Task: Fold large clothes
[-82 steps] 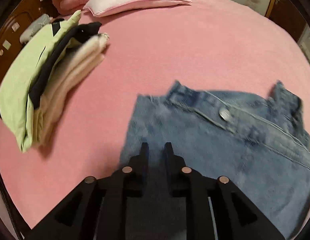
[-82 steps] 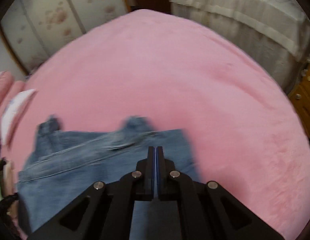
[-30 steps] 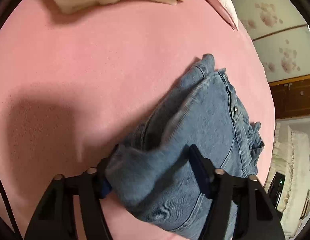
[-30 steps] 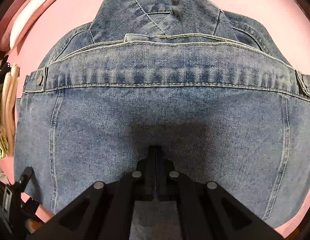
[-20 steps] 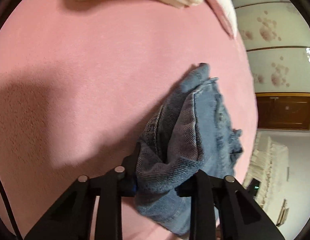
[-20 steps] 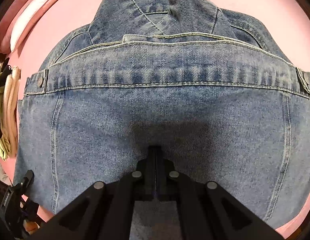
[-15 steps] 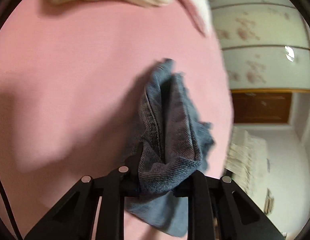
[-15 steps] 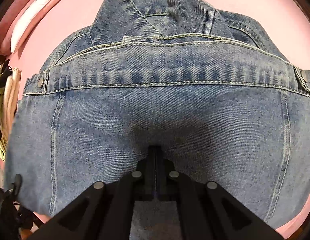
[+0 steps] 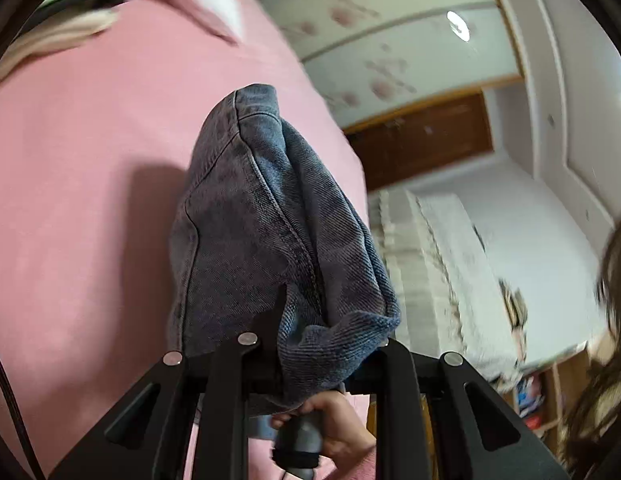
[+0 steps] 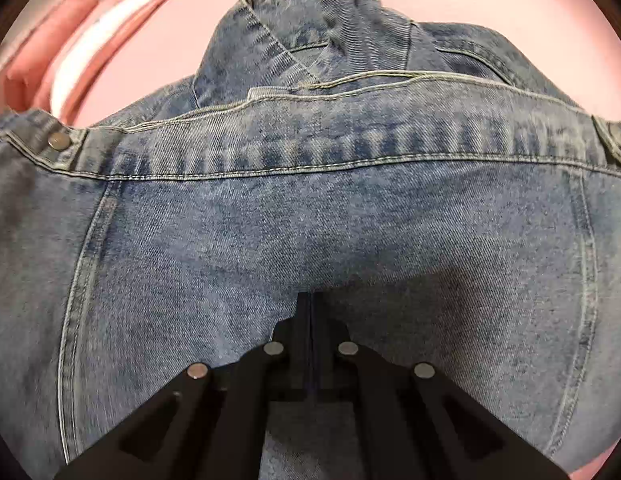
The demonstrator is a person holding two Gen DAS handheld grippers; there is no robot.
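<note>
The left gripper (image 9: 322, 344) is clamped on a bunched fold of the denim jacket (image 9: 250, 216), lifted above the pink bedspread (image 9: 78, 168); the right gripper (image 10: 311, 316), jaws fully together, presses on the jacket's back panel; beyond, folded clothes (image 9: 58, 32) and pillows (image 10: 90, 36) near the far edge; a wooden door (image 9: 422, 136) behind

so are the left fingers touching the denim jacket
Touching. The left wrist view shows the left gripper with its fingers clamped on a bunched fold of the denim jacket, lifted off the pink bed.

No text, label, brand or number can be read anywhere.
</note>
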